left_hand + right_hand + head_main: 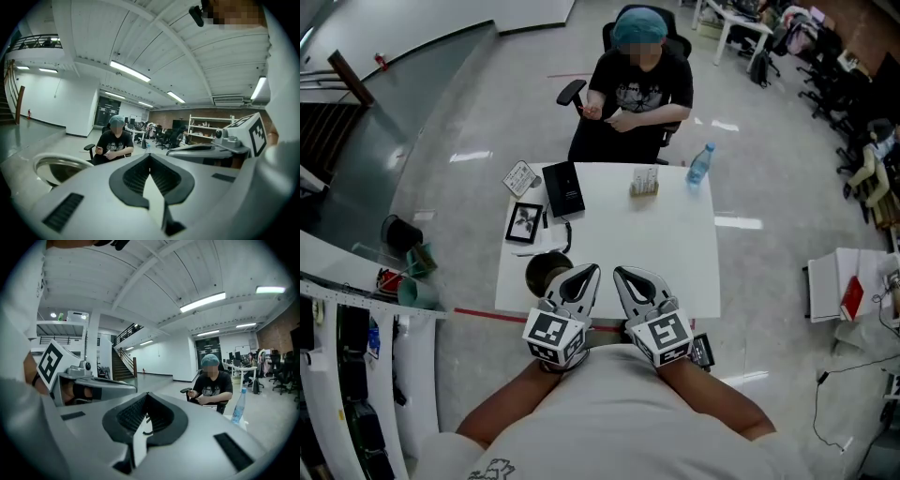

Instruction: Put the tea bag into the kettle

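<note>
The kettle (546, 272) stands open at the table's near left corner, its dark inside showing; its metal rim (58, 166) appears low left in the left gripper view. A small pale holder of packets (644, 180), possibly tea bags, sits at the far side. My left gripper (581, 275) hovers just right of the kettle, jaws shut and empty (150, 157). My right gripper (630, 277) is beside it at the near edge, also shut with nothing held (147, 397). Both are held close to my body.
A person (636, 80) sits on a chair across the white table (675, 253). A water bottle (699, 167) stands at the far right corner. A black box (563, 187), a framed picture (524, 223) and a small card (521, 176) lie far left.
</note>
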`<action>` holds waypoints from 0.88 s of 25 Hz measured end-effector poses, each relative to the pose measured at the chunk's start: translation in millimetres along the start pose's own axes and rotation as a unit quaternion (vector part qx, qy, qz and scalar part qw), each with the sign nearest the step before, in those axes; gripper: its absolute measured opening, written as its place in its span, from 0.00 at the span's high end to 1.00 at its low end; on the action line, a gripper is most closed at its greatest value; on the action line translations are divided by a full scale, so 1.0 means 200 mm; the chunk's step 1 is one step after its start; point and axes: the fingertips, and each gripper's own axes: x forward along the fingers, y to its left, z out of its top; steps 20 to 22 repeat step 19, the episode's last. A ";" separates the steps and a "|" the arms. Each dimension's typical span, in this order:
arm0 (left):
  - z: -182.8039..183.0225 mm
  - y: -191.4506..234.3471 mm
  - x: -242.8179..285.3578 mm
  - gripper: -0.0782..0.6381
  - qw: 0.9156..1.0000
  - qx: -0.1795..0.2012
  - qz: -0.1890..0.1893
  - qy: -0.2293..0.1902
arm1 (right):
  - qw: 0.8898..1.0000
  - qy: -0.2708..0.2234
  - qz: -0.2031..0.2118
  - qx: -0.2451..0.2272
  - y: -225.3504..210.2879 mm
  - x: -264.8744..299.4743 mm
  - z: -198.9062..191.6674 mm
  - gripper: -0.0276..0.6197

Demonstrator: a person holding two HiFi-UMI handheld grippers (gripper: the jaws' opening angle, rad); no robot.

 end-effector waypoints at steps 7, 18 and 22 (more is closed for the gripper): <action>-0.03 -0.01 -0.22 0.88 0.999 0.012 -0.033 0.003 | 0.999 -0.016 -0.039 -0.003 0.23 -0.07 0.01 0.94; -0.06 0.02 -0.45 0.88 0.998 0.019 -0.066 0.006 | 0.997 -0.020 -0.069 0.004 0.47 -0.09 0.00 0.94; -0.05 0.02 -0.47 0.88 0.997 0.020 -0.068 0.005 | 0.997 -0.021 -0.071 0.004 0.49 -0.08 0.00 0.94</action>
